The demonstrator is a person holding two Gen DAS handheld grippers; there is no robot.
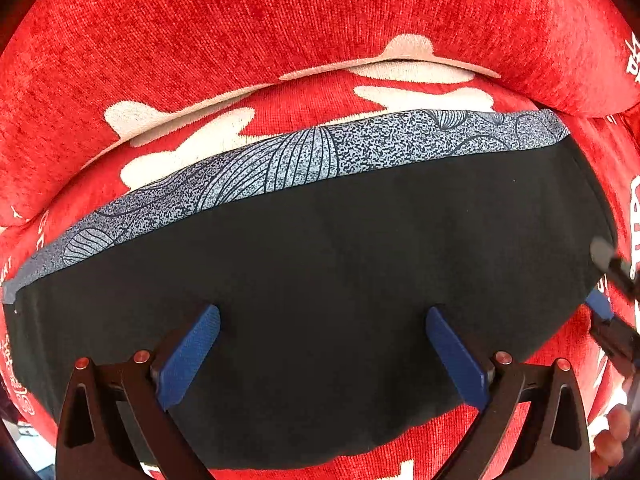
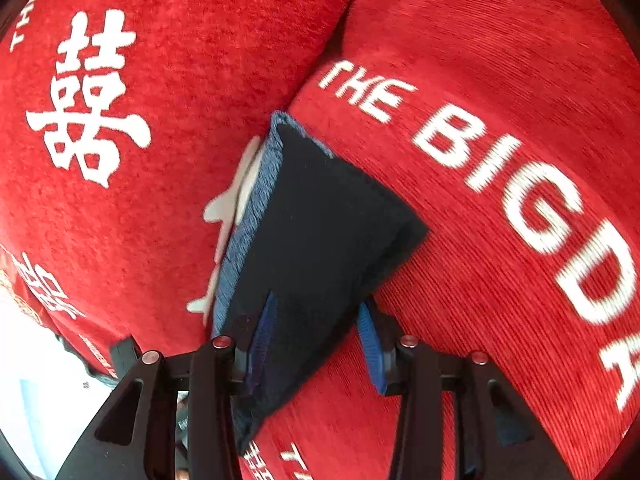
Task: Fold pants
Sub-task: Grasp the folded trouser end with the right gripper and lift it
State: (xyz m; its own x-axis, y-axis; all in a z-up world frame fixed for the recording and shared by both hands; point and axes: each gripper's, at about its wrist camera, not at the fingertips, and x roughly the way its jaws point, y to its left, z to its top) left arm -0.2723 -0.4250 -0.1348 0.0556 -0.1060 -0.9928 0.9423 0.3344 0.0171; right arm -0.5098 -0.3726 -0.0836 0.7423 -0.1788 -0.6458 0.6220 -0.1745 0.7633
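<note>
Nearest in the left wrist view: left gripper (image 1: 322,354) with blue pads spread wide apart, nothing pinched between them, hanging over the dark cloth. Under it, folded pants (image 1: 320,280) lying flat on the red sofa cover (image 1: 240,20), black side up. Along the far edge of the pants, a grey-blue patterned band (image 1: 312,160). At the right edge, part of the right gripper (image 1: 604,300) at the end of the pants, with a bit of a hand (image 1: 612,436) below it.

In the right wrist view: right gripper (image 2: 316,344) with jaws part open and the near end of the pants (image 2: 320,240) lying between the blue pads; left pad touching the cloth, right pad just beside it, no squeeze to be seen. Farther off, white letters "THE BIG DA" (image 2: 500,184) on the right cushion and a big white sign (image 2: 88,100) on the left one. No boxes or baskets anywhere.
</note>
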